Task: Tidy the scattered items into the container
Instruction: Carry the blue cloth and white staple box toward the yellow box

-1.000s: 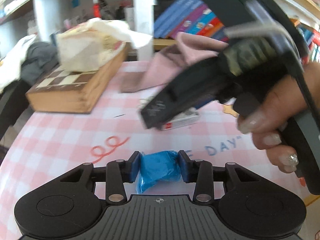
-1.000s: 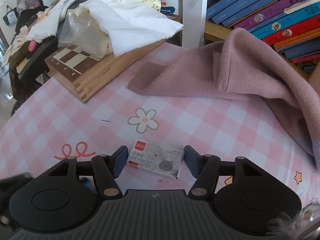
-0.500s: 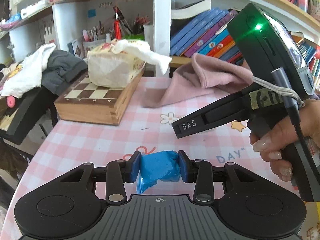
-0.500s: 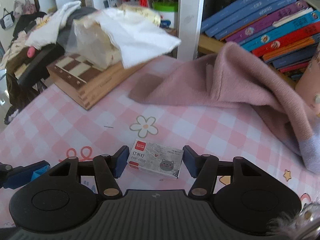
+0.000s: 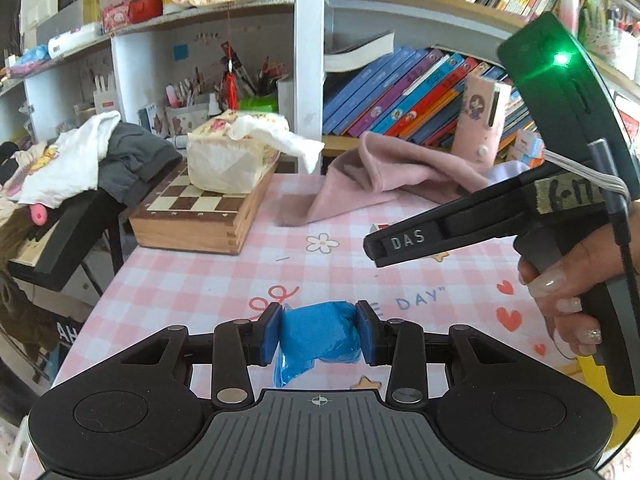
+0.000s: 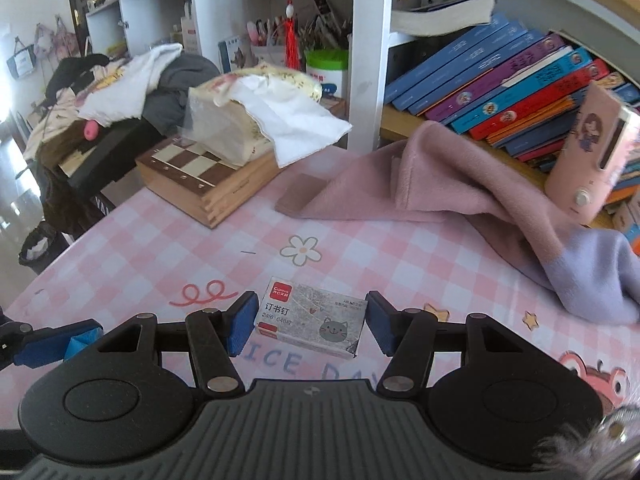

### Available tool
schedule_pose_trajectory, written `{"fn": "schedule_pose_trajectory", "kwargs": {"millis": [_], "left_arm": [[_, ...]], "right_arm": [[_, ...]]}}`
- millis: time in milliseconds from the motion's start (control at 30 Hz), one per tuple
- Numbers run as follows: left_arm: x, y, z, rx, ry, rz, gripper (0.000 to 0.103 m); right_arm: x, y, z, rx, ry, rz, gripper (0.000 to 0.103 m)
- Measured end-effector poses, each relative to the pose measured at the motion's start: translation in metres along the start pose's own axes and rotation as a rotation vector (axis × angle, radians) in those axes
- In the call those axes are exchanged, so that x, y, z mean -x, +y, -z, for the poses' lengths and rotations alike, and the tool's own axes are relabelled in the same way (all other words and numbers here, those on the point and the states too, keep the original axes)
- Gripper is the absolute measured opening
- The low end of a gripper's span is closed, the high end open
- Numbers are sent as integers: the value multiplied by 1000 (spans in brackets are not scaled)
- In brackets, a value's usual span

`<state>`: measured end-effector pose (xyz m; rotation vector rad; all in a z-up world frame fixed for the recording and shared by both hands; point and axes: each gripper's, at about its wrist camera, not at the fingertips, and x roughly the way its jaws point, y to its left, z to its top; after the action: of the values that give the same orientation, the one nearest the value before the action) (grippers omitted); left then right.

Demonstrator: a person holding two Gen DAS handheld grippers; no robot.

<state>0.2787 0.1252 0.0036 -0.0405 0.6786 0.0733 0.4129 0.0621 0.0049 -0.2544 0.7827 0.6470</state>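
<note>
blue bundle: soft crumpled blue wad (image 5: 318, 334), plastic or thin film by the look of it, pinched between the pads of the left gripper (image 5: 319, 334) and carried above the checked tablecloth (image 5: 192, 280).
blue bundle handling: likely very light and squashy; it bulges between the pads and a loose tail hangs below, so a hold across the thick middle looks safest. the film may be slippery.
cardboard box: small staple box (image 6: 310, 322) with a cat print, sitting between the blue pads of the right gripper (image 6: 310, 324).
right grip: jaws narrowed to the box's width and the box seems lifted with them, so i judge it held by its two short ends, though a thin gap at each pad leaves that less than sure.
box handling: stiff, flat-sided, probably heavy for its size if full; the ends give square faces, but a hard squeeze could dent the card.
container: none in either view, so where these go cannot be told.
nearby clutter: pink towel (image 6: 420, 184) and wooden chessboard box (image 6: 204, 184) lie well apart from both loads.
</note>
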Motion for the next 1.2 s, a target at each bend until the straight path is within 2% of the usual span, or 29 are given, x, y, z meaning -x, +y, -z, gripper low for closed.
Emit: {"fn": "schedule_pose_trajectory", "kwargs": {"millis": [467, 800, 1200], "left_arm": [[76, -3, 29, -38, -67, 60, 38], [133, -3, 60, -51, -102, 91, 37], [184, -3, 87, -76, -122, 125, 37]], "right_arm": [[87, 25, 49, -66, -40, 30, 57], [148, 54, 94, -84, -55, 56, 57], [199, 75, 144, -142, -73, 72, 57]]}}
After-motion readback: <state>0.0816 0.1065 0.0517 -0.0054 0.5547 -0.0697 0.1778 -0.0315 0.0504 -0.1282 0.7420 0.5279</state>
